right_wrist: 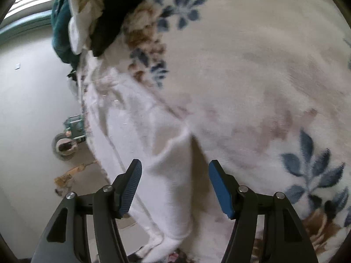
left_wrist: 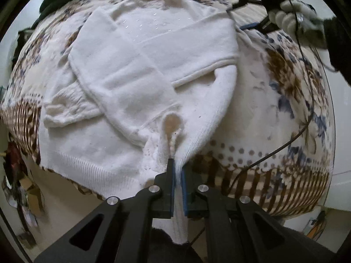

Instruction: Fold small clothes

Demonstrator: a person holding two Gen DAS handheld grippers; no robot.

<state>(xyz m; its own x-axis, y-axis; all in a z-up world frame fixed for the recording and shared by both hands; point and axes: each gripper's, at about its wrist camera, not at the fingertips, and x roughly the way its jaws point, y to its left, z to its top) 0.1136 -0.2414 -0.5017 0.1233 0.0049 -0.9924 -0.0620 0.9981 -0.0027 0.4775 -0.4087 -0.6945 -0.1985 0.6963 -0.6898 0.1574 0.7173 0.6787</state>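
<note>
White knit fills the left wrist view: a small sweater (left_wrist: 140, 70) lies spread on a floral blanket (left_wrist: 285, 100), both sleeves already crossed over its chest, the hem running along the near edge. The left gripper (left_wrist: 178, 175) has its blue pads pinched tight on a bunched fold of the hem at the near right corner, so the body fold seems about to start but is not yet made. At the far right, the right gripper (left_wrist: 248, 15) hangs just beside the sweater's shoulder in a gloved hand (left_wrist: 289, 15). From the right wrist view, the right gripper (right_wrist: 175, 188) stands wide apart with nothing between its pads, poised over the sweater's (right_wrist: 166, 175) edge. A pile of dark and teal clothes (right_wrist: 87, 15) waits at the far left of the blanket (right_wrist: 263, 76), apparently still to be folded.
</note>
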